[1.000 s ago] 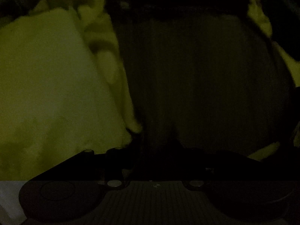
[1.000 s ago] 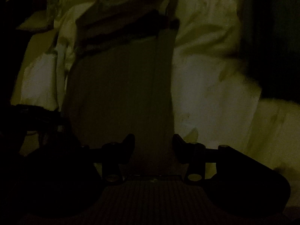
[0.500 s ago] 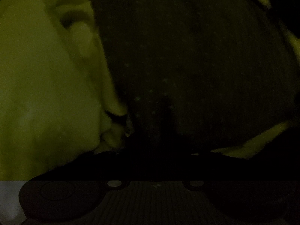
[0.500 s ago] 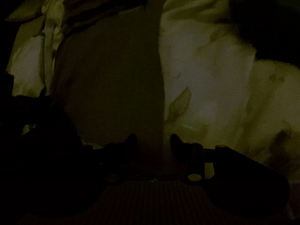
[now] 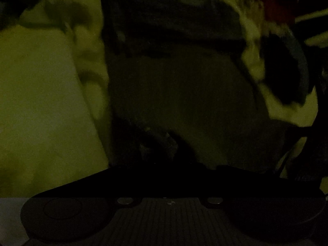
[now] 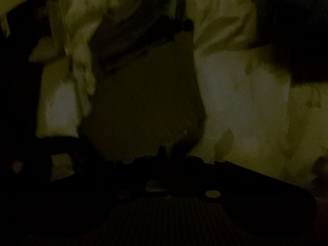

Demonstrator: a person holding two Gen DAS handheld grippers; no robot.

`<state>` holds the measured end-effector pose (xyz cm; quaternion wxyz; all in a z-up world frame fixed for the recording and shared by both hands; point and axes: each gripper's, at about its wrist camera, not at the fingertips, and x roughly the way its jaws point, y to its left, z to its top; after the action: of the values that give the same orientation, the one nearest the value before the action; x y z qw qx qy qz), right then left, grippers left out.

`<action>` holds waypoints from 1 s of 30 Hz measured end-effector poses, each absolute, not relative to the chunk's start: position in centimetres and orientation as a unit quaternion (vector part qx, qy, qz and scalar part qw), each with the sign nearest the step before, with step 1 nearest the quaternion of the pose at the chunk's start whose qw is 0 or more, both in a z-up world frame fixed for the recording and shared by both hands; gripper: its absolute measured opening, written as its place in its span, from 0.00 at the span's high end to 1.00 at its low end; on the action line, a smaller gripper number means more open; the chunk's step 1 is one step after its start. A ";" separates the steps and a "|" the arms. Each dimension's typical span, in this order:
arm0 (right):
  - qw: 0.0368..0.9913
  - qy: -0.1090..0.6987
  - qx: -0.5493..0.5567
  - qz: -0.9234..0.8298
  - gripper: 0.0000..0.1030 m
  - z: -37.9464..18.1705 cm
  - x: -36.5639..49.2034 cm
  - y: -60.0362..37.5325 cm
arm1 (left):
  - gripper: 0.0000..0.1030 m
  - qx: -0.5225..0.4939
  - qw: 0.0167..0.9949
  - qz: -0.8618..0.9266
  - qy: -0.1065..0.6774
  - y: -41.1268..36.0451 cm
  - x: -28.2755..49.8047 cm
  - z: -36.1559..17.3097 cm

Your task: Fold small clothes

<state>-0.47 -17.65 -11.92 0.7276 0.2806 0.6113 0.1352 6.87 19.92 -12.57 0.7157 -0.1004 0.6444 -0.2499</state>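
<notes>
The scene is very dark. A small dark garment (image 5: 180, 94) with a striped band near its far end lies on pale bedding; it also shows in the right wrist view (image 6: 143, 102). My left gripper (image 5: 166, 149) has its fingers drawn together on the garment's near edge, which bunches up there. My right gripper (image 6: 166, 151) is shut on the garment's near right corner, and the cloth puckers at the fingertips.
Pale, rumpled bedding (image 5: 41, 102) surrounds the garment, also seen in the right wrist view (image 6: 246, 102). A dark piece of cloth (image 6: 297, 41) lies at the upper right. The other gripper's dark body (image 6: 41, 153) shows at the left edge.
My right gripper was open around the garment's near edge and has closed on it. The left gripper stays closed, and the garment has lifted and shifted in both views.
</notes>
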 end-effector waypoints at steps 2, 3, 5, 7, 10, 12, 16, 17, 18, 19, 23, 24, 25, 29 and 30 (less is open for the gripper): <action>0.725 0.599 0.315 0.129 0.93 -11.5 0.6 -18.5 | 0.38 -0.114 0.727 -0.241 0.633 20.9 7.0 -11.9; 0.725 0.594 0.324 0.126 0.93 -11.4 1.1 -18.7 | 0.38 -0.117 0.732 -0.234 0.629 21.2 7.6 -11.7; 0.730 0.584 0.334 0.120 0.93 -11.2 2.0 -19.1 | 0.38 -0.129 0.741 -0.217 0.622 21.7 8.7 -11.4; 0.732 0.575 0.346 0.115 0.93 -11.1 3.1 -19.2 | 0.38 -0.135 0.749 -0.206 0.615 22.0 9.5 -11.3; 0.742 0.560 0.353 0.109 0.93 -10.7 4.8 -19.5 | 0.38 -0.147 0.761 -0.191 0.602 21.3 10.8 -11.1; 0.752 0.548 0.351 0.107 0.93 -10.6 6.3 -19.5 | 0.38 -0.154 0.771 -0.181 0.590 21.0 11.9 -10.9; 0.770 0.523 0.352 0.105 0.93 -9.8 9.3 -19.9 | 0.38 -0.173 0.792 -0.167 0.561 21.4 14.6 -10.2; 0.775 0.516 0.350 0.107 0.93 -9.6 10.1 -19.9 | 0.38 -0.174 0.798 -0.163 0.553 21.4 15.4 -9.9; 0.780 0.509 0.347 0.110 0.93 -9.2 11.1 -19.9 | 0.38 -0.177 0.803 -0.159 0.547 21.4 16.0 -9.7; 0.785 0.503 0.343 0.113 0.93 -8.9 12.1 -19.9 | 0.38 -0.183 0.805 -0.155 0.542 21.6 16.8 -9.5; 0.792 0.487 0.353 0.107 0.93 -8.7 15.5 -20.5 | 0.38 -0.207 0.807 -0.131 0.537 22.1 19.5 -9.9; 0.796 0.485 0.349 0.100 0.93 -8.8 16.3 -20.6 | 0.38 -0.217 0.804 -0.126 0.539 22.1 20.0 -10.2; 0.797 0.484 0.349 0.096 0.93 -9.1 16.9 -20.7 | 0.38 -0.229 0.800 -0.121 0.542 22.2 20.6 -10.6; 0.789 0.482 0.375 0.072 0.93 -10.8 19.3 -20.8 | 0.37 -0.251 0.788 -0.105 0.552 22.1 22.4 -12.0; 0.788 0.482 0.377 0.066 0.93 -11.2 19.6 -20.7 | 0.37 -0.252 0.786 -0.104 0.554 22.0 22.7 -12.3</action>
<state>19.65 -20.73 -11.20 0.7880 0.3770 0.4823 0.0662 22.69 21.98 -12.25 0.7862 -0.2524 0.5545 -0.1038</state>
